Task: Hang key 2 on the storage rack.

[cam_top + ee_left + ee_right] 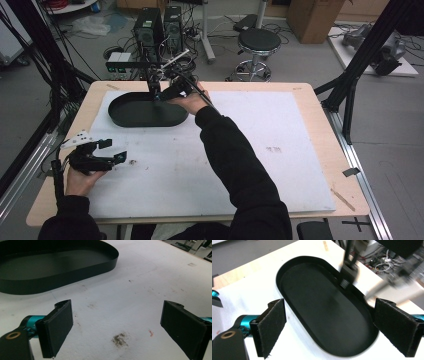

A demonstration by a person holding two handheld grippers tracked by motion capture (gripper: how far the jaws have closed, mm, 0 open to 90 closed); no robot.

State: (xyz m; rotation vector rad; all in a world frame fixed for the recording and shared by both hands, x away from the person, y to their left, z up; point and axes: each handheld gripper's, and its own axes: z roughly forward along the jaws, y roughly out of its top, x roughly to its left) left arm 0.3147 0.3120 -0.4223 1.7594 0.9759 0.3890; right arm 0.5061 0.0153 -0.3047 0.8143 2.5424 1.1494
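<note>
While right gripper [329,327] hovers wide open, black oval tray [317,302] empty beneath its jaws, untouched

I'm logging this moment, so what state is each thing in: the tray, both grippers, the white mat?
Tray: flat on the mat, nothing in it.
Right gripper: over the tray's far rim, open, holding nothing.
Left gripper: open over the mat, holding nothing.
White mat: flat on the table, stained in spots.

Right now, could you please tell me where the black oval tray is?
In the high view the black oval tray sits on the white mat at the table's far left, under the right gripper.
</note>
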